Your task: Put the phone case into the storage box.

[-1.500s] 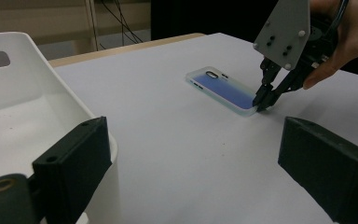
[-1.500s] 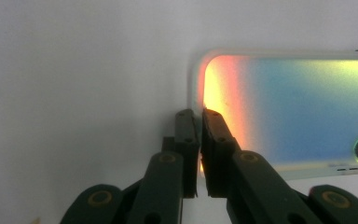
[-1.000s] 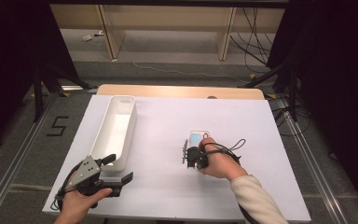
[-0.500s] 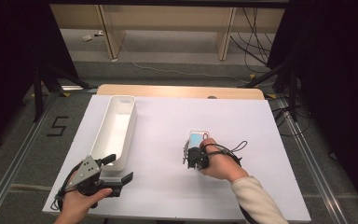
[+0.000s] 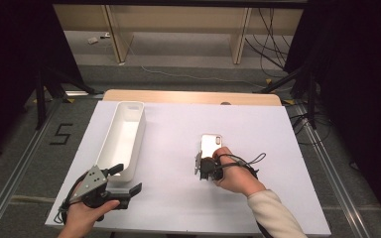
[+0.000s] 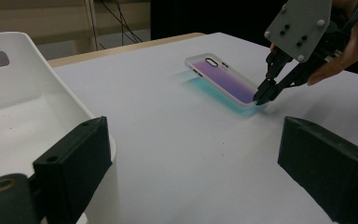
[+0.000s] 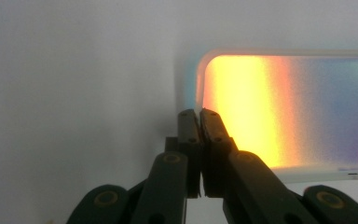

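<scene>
White paper covers the table (image 5: 178, 198). Right gripper (image 5: 202, 166) pinches the near edge of the iridescent phone case (image 5: 211, 145), right of centre. At nine o'clock lies a long white bin (image 5: 124, 136); left gripper (image 5: 129, 181), jaws spread, hovers by its near end.

Iridescent phone case (image 5: 210, 148), near end tilted up off table.

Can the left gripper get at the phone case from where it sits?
Probably yes: the left gripper, open beside the white bin, faces bare table up to the phone case. The right gripper already pinches its near edge.
</scene>
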A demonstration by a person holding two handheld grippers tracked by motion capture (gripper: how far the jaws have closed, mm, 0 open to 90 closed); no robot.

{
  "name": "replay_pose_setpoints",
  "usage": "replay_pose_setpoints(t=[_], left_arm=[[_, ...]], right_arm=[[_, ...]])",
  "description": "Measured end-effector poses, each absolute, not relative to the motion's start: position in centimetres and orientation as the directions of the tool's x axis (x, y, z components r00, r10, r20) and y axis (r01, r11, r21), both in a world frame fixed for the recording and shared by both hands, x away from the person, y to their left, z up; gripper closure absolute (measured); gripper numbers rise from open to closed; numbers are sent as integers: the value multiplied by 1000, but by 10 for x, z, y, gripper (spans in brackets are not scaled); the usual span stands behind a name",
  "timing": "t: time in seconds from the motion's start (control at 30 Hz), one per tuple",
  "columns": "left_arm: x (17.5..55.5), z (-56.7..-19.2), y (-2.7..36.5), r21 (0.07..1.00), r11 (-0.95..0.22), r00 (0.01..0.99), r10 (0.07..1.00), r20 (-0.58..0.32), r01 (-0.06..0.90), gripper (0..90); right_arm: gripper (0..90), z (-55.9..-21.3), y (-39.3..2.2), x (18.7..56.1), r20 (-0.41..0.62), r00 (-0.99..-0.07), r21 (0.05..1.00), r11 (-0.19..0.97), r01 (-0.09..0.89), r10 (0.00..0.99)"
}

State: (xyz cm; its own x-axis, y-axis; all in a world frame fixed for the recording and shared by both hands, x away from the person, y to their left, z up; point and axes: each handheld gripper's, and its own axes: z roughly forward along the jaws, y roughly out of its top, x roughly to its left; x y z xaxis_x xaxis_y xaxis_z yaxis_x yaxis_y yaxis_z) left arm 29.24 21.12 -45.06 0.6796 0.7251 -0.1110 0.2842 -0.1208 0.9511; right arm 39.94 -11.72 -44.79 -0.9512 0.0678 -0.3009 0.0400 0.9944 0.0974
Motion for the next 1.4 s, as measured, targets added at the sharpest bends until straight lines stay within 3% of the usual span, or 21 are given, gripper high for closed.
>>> replay_pose_setpoints(t=[0.57, 1.03, 1.4], left_arm=[[293, -450, 211, 952, -129, 683, 724, -101, 278, 88], [294, -450, 210, 951, -138, 685, 722, -94, 276, 89], [294, -451, 210, 952, -128, 683, 723, -103, 280, 90]], right_arm=[[889, -446, -120, 385, -361, -931, 129, 992, 9, 55], [890, -439, -132, 375, -379, -916, 231, 972, 48, 135], [890, -434, -129, 368, -400, -910, 271, 963, -2, 110]])
